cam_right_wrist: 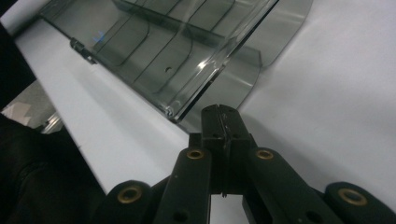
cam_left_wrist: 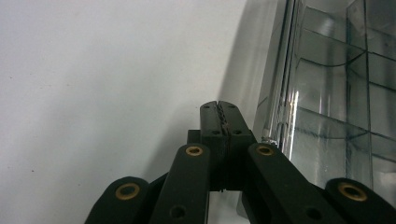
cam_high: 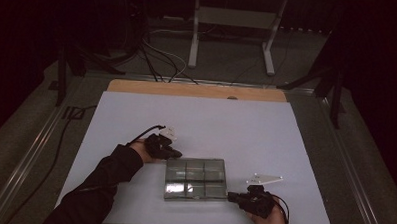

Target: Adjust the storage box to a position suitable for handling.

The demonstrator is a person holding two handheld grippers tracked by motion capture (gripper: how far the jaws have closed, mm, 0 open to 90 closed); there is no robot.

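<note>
Box (cam_high: pixel 194 178) of clear plastic, lid shut, lying flat near the front of the white table (cam_high: pixel 236 123), flanked at opposite corners by left gripper (cam_high: pixel 175 153) and right gripper (cam_high: pixel 232 196), both with jaws closed on nothing. Best nudged gently from both corners at once, kept low and level, likely avoiding any skid or twist. Count: one box, six compartments, two grippers.
</note>
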